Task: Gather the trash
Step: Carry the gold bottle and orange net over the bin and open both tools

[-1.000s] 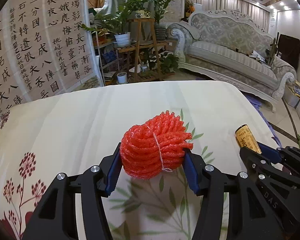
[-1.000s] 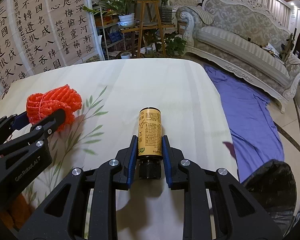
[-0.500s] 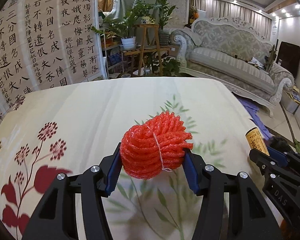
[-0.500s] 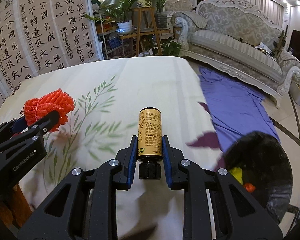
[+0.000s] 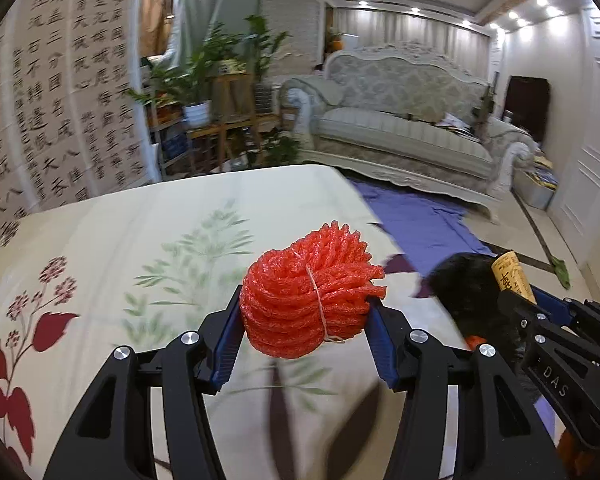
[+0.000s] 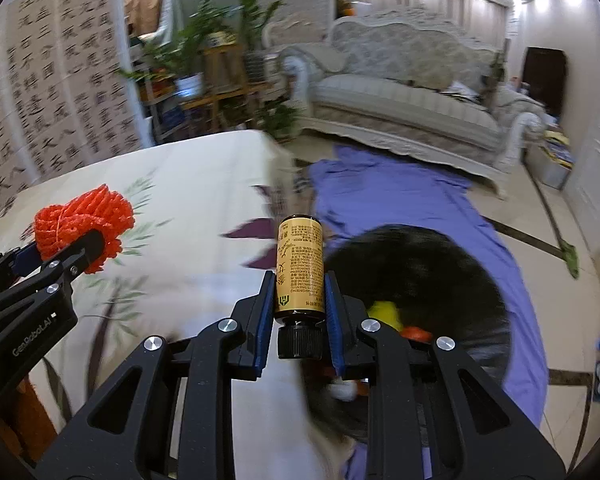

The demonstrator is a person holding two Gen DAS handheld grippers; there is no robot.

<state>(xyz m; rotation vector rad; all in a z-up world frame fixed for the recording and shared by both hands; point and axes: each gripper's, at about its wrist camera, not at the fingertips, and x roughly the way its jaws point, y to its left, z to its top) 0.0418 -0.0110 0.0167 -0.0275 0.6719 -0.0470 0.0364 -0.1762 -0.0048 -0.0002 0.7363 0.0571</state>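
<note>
I have trash in both hands. My left gripper (image 5: pixel 304 316) is pinching the red foam net (image 5: pixel 310 298), bundled into a ball, its blue pads pressed into the bundle's two sides. My right gripper (image 6: pixel 299 304) is clamped on the small yellow bottle (image 6: pixel 299 268), which lies along the fingers with its black cap toward me and its base pointing forward. Both pieces are lifted clear of the table (image 5: pixel 140 224) with its flowered cloth.

The black trash bag (image 6: pixel 432 272) stands open on the floor just off the table's right edge, over the purple sheet (image 6: pixel 400 196). I can see a yellow scrap (image 6: pixel 384 312) and something orange already inside.

I judge the step in hand to be carrying both pieces to the bag. The bottle sits at the near-left side of the opening, so I would move it further over the dark middle before spreading the fingers. It is hard and round and could bounce off the rim and roll across the tiles. The foam net is over the table, well left of the bag. It is light and springy, so I would carry it fully above the opening and lower it, since it may cling to a pad or drift aside on release. I would also keep the two grippers apart as they converge on the one opening.
</note>
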